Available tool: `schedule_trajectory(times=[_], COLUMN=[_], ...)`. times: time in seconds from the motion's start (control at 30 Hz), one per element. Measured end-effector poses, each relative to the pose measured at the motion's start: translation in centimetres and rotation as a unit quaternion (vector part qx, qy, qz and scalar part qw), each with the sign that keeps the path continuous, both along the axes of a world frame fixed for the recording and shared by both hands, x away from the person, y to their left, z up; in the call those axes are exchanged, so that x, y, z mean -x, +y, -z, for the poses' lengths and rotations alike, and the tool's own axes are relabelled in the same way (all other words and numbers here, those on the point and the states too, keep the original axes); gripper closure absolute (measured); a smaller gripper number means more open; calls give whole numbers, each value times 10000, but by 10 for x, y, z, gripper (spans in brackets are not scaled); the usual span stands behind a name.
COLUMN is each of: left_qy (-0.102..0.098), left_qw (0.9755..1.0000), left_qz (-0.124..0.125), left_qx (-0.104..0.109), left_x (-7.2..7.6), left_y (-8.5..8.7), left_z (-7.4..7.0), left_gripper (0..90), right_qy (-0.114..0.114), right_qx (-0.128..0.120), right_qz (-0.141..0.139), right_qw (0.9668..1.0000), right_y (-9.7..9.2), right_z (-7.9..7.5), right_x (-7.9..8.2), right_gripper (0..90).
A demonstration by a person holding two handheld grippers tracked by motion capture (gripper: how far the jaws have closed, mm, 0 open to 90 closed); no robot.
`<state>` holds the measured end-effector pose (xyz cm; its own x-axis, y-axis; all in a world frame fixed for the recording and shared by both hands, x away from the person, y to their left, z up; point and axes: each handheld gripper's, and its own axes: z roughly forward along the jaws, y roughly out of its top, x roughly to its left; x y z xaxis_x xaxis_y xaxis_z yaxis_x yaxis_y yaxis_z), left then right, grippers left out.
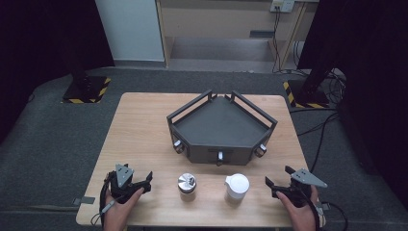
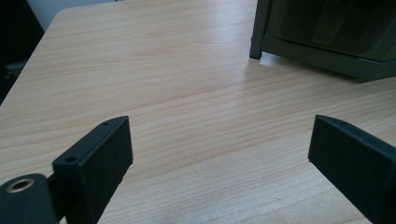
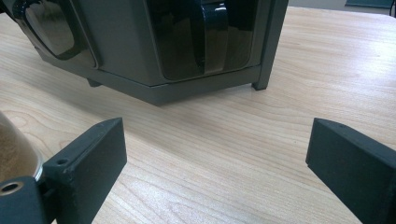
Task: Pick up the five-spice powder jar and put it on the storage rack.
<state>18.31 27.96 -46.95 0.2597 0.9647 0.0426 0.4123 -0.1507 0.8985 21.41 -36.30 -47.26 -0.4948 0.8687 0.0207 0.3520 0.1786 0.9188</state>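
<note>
A dark grey angular rack [image 1: 222, 126] with side rails and three front knobs stands in the middle of the wooden table [image 1: 139, 125]. In front of it are a jar with a silver metal lid [image 1: 186, 185] and a white-lidded jar [image 1: 237, 186], both upright. My left gripper [image 1: 142, 181] rests open near the front left edge, held by a hand. My right gripper [image 1: 278, 176] is open at the front right, just right of the white-lidded jar. In the left gripper view the open jaws frame bare wood, with the rack's corner [image 2: 327, 32] ahead. In the right gripper view the rack [image 3: 154, 42] is close ahead.
The table stands on grey carpet. Black stands with yellow-striped bases [image 1: 86, 89] flank its far corners, and cables [image 1: 322, 125] trail on the floor at the right. A curved jar edge [image 3: 14, 149] shows at the left of the right gripper view.
</note>
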Motion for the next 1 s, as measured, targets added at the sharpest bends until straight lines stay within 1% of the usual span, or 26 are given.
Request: schedule_trajectory(times=[0.07,0.1,0.13,0.23,0.3,0.33,0.4,0.47,0.53,0.57,0.6,0.63,0.7,0.8,0.9,0.97,1.0], left_qy=[6,6,-10,-26,-17,-17,-9,-10,-23,38,116,134,165,113,34,7,-3], left_qw=[9999,9999,9998,9996,9992,9992,9976,9959,9943,9938,9937,9938,9928,9897,9872,9851,9837], left_qz=[99,99,191,271,391,391,687,901,1059,1101,1096,1082,1148,1360,1551,1661,1742], left_qx=[-16,-16,-2,13,-5,-5,77,106,147,182,187,196,296,423,378,458,453], left_x=[0,0,1,1,1,1,-2,-4,-5,-6,-7,-8,-9,-10,-10,-11,-12], left_y=[3,3,5,8,11,11,21,28,34,36,37,37,41,49,53,57,59], left_z=[-1,-1,-2,-4,-4,-4,-3,-3,-2,-3,-4,-3,-3,-4,-4,-2,-1], left_gripper=[67,67,67,73,74,74,87,88,90,91,92,105,113,121,114,104,103], right_qy=[9,9,3,-13,-24,-28,-29,-22,-20,-26,-29,-34,-35,-20,-12,-10,-10], right_qx=[20,20,21,25,25,22,28,23,27,31,28,25,22,23,19,19,23], right_qz=[3,3,10,27,38,46,54,67,71,77,85,91,96,95,104,109,111], right_qw=[10000,10000,10000,10000,10000,10000,10000,10000,10000,10000,10000,9999,9999,9999,9999,9999,9999], right_y=[0,0,0,-1,-1,-2,-2,-2,-3,-3,-3,-3,-3,-3,-4,-4,-4], right_z=[0,0,0,-1,-1,-1,-1,-1,-2,-2,-2,-2,-2,-2,-2,-2,-2], right_x=[0,0,0,1,2,2,2,3,3,3,4,4,4,4,4,4,4], right_gripper=[55,55,55,55,55,56,56,56,57,57,57,57,57,58,59,59,59])
